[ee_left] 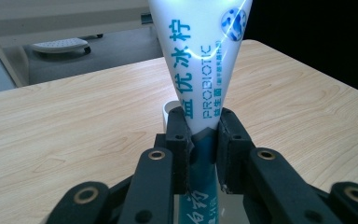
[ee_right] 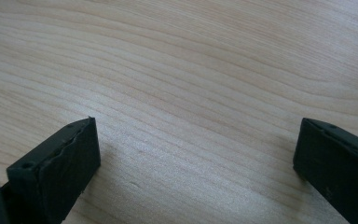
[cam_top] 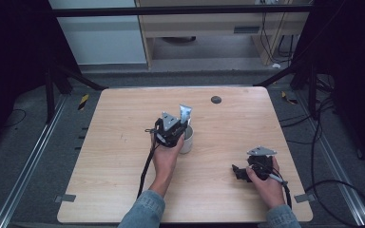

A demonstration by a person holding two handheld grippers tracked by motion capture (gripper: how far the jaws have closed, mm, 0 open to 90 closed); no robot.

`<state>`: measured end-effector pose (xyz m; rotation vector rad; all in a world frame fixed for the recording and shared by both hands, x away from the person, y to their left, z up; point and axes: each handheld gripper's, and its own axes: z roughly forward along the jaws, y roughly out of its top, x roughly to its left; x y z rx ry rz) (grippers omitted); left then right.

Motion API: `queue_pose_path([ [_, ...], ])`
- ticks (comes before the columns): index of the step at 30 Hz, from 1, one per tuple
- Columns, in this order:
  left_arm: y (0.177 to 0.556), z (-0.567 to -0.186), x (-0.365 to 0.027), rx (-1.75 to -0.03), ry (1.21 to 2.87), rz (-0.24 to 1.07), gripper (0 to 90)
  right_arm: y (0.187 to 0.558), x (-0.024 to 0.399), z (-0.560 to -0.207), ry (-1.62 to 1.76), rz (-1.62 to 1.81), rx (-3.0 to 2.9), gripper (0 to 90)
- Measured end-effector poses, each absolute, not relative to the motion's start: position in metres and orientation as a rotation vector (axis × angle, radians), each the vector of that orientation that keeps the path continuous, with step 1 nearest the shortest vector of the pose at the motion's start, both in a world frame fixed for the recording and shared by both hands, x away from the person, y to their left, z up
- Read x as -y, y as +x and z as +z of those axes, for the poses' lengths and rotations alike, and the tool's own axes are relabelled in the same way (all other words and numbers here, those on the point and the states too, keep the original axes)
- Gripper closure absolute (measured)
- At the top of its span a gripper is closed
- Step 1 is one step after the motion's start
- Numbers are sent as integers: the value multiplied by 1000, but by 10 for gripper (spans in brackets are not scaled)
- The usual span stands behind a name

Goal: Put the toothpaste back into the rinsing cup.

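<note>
A white and blue toothpaste tube [cam_top: 185, 113] stands upright, its flat crimped end up, with its lower end down in a white cup [cam_top: 187, 141] near the table's middle. My left gripper [cam_top: 181, 127] is shut on the tube. In the left gripper view the black pads [ee_left: 179, 130] squeeze the tube [ee_left: 200, 56] low on its body, and the cup's rim [ee_left: 169, 110] peeks out behind them. My right gripper [cam_top: 237, 172] rests low at the front right, open. In the right gripper view its jaws [ee_right: 198, 135] stand wide apart over bare wood, with nothing between them.
The light wooden table [cam_top: 119, 123] has a small black round cap [cam_top: 216, 99] near its far edge. Dark frame legs and cables stand on the floor on both sides. A cable trails from each gripper toward the front edge.
</note>
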<state>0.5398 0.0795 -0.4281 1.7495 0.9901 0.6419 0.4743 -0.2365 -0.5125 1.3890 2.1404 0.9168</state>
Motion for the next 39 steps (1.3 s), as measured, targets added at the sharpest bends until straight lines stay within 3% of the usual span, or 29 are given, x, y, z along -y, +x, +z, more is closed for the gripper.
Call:
queue_pose_path([
  [39,539,-421,-79,-1004,1781,626,728,474,237,-513,1386,915,-2142,6],
])
